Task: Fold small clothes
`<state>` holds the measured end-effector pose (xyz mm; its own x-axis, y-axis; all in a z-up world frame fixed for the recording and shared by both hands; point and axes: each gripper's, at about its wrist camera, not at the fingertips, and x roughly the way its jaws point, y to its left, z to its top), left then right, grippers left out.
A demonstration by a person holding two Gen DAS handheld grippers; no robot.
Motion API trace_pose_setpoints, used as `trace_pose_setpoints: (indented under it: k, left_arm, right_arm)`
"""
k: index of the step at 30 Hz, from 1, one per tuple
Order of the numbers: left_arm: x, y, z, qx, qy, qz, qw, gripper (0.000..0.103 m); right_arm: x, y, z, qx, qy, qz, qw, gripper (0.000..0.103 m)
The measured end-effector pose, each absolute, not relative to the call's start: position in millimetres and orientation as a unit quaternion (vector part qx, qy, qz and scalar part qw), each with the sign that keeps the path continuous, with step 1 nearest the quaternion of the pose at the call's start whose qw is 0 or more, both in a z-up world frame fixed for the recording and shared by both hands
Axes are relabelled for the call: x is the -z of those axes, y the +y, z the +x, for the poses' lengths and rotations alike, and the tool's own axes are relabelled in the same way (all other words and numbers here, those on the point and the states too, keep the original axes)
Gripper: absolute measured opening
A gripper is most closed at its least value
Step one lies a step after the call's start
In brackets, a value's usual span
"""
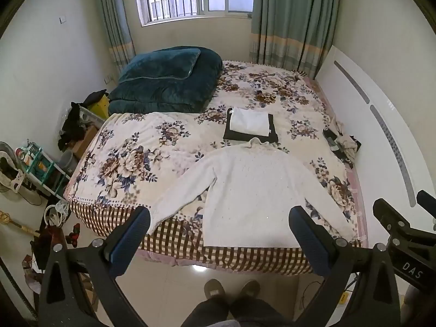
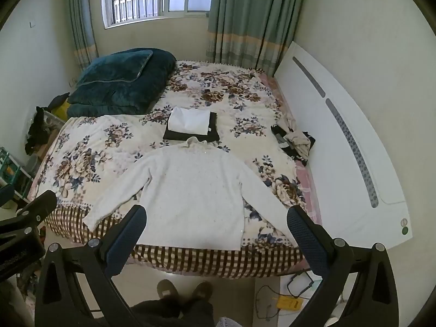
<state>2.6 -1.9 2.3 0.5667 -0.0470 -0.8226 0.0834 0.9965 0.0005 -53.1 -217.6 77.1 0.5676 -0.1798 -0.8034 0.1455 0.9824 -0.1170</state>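
A white knit sweater [image 1: 250, 190] lies flat on the near part of the floral bed [image 1: 130, 158], collar away from me, sleeves spread to both sides; it also shows in the right wrist view [image 2: 196, 190]. Behind it sits a folded white garment [image 1: 249, 125] on a folded black one [image 1: 246, 136]. My left gripper [image 1: 220, 218] is open and empty, held above the bed's near edge. My right gripper [image 2: 216, 218] is open and empty, also above the near edge, and shows at the right of the left wrist view.
A folded teal quilt [image 1: 169, 81] lies at the bed's far left. A small heap of clothes [image 1: 342, 141] lies by the white headboard [image 1: 381, 125] on the right. Cluttered shelves and bags [image 1: 35, 169] stand on the floor left. My feet [image 1: 231, 288] are at the bed's foot.
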Motion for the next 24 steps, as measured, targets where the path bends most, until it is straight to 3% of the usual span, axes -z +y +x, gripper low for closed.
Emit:
trace_pose_setpoints:
  k: [24]
  left_arm:
    - [-14, -2, 3, 0.036, 0.46, 0.017, 0.887, 0.103]
  right_arm:
    - [-87, -216, -45, 0.092, 0.45, -0.026, 0.888, 0.103]
